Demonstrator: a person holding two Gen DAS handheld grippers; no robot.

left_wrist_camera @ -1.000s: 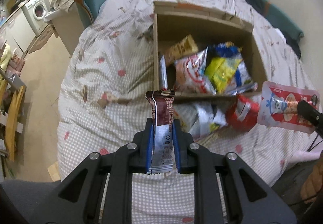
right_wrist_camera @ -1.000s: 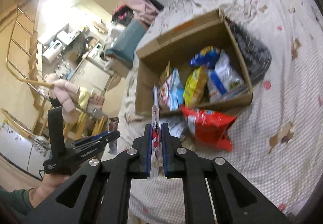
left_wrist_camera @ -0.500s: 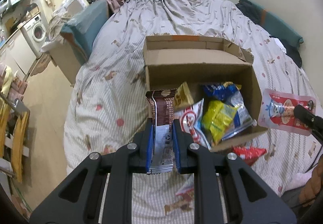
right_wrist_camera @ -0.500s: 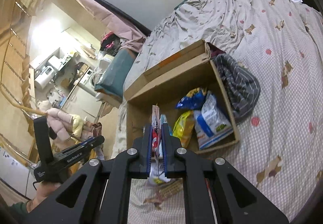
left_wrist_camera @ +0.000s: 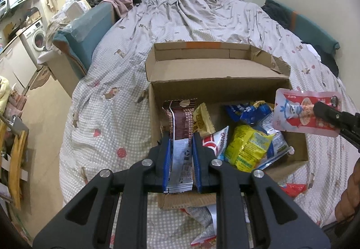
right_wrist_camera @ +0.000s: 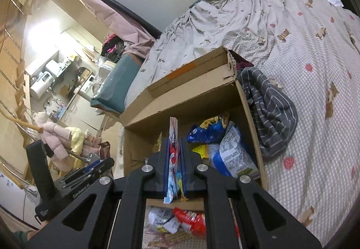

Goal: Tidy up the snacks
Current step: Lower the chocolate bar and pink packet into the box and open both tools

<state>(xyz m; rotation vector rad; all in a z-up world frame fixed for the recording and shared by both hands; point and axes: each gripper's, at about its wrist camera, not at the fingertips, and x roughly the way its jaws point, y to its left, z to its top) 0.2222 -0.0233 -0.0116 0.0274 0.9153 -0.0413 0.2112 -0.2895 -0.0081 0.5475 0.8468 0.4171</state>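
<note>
Open brown cardboard box (left_wrist_camera: 216,85) sits on a bed covered in a grey-white checked quilt with bear and strawberry prints (left_wrist_camera: 108,127); far flap folded back, an orange tape strip along its edge. Contents seen from the left wrist view: yellow crinkled snack bag (left_wrist_camera: 249,147) at centre; blue-and-white bag (left_wrist_camera: 245,112) behind it; small tan wrapper with cartoon print (left_wrist_camera: 202,121) upright near the left wall; red-and-white packet (left_wrist_camera: 216,138) at the near edge. Loose packets lie on the quilt outside the near wall: a red bag (right_wrist_camera: 191,219) and a silvery crumpled one (right_wrist_camera: 162,217); both partly covered by the gripper body.

Left gripper (left_wrist_camera: 181,154): jaws clamped on a brown-and-white flat snack bar wrapper (left_wrist_camera: 181,127); wrapper stands upright over the box's near-left corner. Right gripper (right_wrist_camera: 175,165): jaws pressed together on a thin pink-and-red pouch with a blue cartoon figure (left_wrist_camera: 301,112); pouch hangs at the box's right side, seen edge-on in the right wrist view.

Dark grey striped cloth (right_wrist_camera: 267,112) bunched against the box's right wall; what it covers is not visible. Box floor hidden under the bags. A hand (left_wrist_camera: 347,192) is cut off at the right border.

Writing: print on every packet too small or blurred to read; a recycling mark shows on the white part of the bar wrapper; white lettering on the left gripper's side, seen from the right wrist view, starts "Gen" and is otherwise unclear.
</note>
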